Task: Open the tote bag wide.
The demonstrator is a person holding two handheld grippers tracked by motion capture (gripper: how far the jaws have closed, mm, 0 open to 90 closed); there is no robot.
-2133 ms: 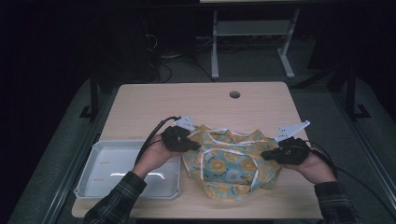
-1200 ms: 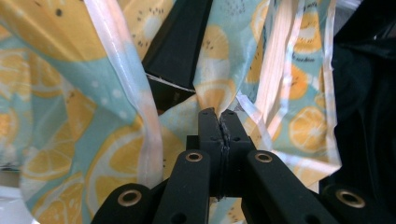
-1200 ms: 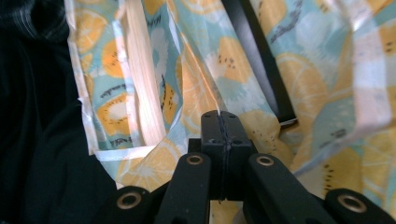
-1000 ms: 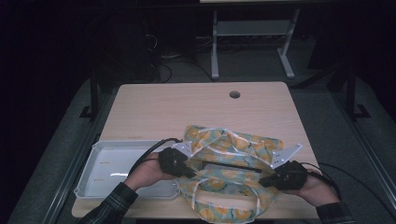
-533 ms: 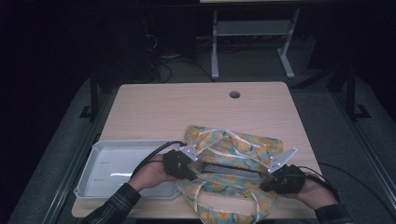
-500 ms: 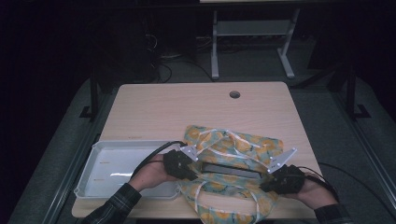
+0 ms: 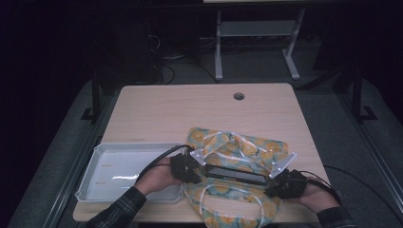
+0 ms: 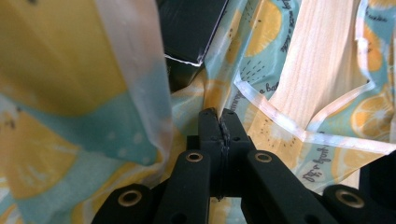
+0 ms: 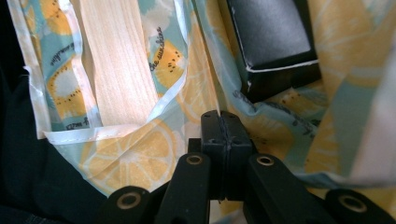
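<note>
A cloth bag point(image 7: 247, 145) printed with yellow citrus slices on teal, with white straps, lies on the near half of the table. Its mouth is stretched open between my two grippers. Inside the mouth lies a flat black box point(image 7: 235, 173). My left gripper point(image 7: 191, 167) is shut on the bag's rim at the left end of the opening. My right gripper point(image 7: 279, 186) is shut on the rim at the right end. In the left gripper view the shut jaws point(image 8: 218, 122) pinch fabric, with the black box point(image 8: 191, 25) ahead. The right gripper view shows the same: shut gripper point(image 9: 219, 122), box point(image 9: 271, 30).
A white tray point(image 7: 119, 166) sits at the near left, touching my left hand. The wooden table point(image 7: 190, 109) has a round cable hole point(image 7: 238, 96) at the back. Dark floor and a metal stand lie beyond the far edge.
Both grippers have drawn the bag's rim toward the near edge and lowered it a little. The opening has spread, and the black box shows more plainly between them.
</note>
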